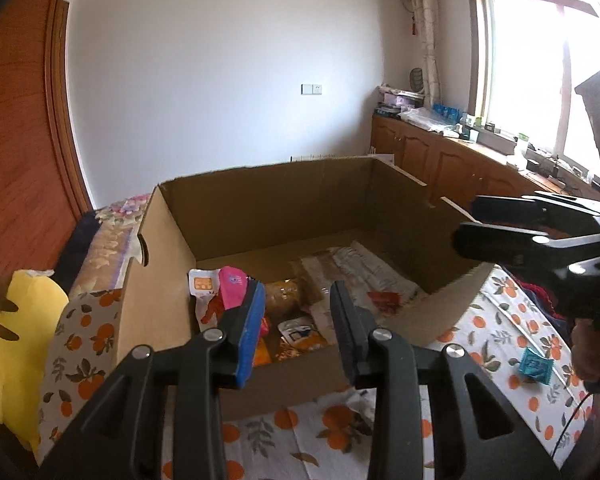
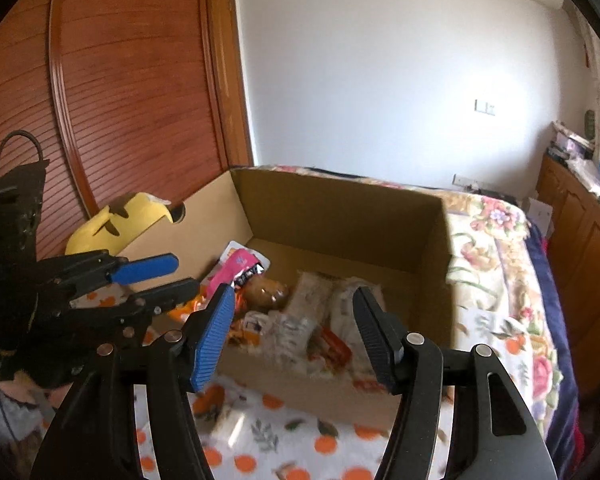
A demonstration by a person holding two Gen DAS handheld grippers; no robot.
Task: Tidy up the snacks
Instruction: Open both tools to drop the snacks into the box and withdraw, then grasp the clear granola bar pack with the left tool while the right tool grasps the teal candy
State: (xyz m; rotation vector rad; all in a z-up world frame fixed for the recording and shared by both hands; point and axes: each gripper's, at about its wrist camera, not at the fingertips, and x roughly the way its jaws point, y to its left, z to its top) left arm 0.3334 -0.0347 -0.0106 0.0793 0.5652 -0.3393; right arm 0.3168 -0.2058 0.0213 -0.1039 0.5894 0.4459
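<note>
An open cardboard box [image 1: 260, 208] sits on a bed with an orange-print sheet; it also shows in the right wrist view [image 2: 340, 216]. Inside lie several snack packets: a pink one [image 1: 233, 286] [image 2: 238, 266], a brown one [image 1: 286, 298] [image 2: 266, 292] and pale wrapped ones [image 1: 360, 268] [image 2: 312, 296]. My left gripper [image 1: 298, 328] is open and empty above the box's near wall; it also shows at the left in the right wrist view [image 2: 172, 274]. My right gripper [image 2: 294, 336] is open and empty over the box's near edge; it also shows at the right in the left wrist view [image 1: 466, 224].
A small teal packet [image 1: 534, 364] lies on the sheet right of the box. A yellow plush toy [image 1: 24, 340] [image 2: 120, 220] sits left of the box. A wooden wardrobe [image 2: 112, 92] stands on the left, low cabinets [image 1: 452, 160] under the window on the right.
</note>
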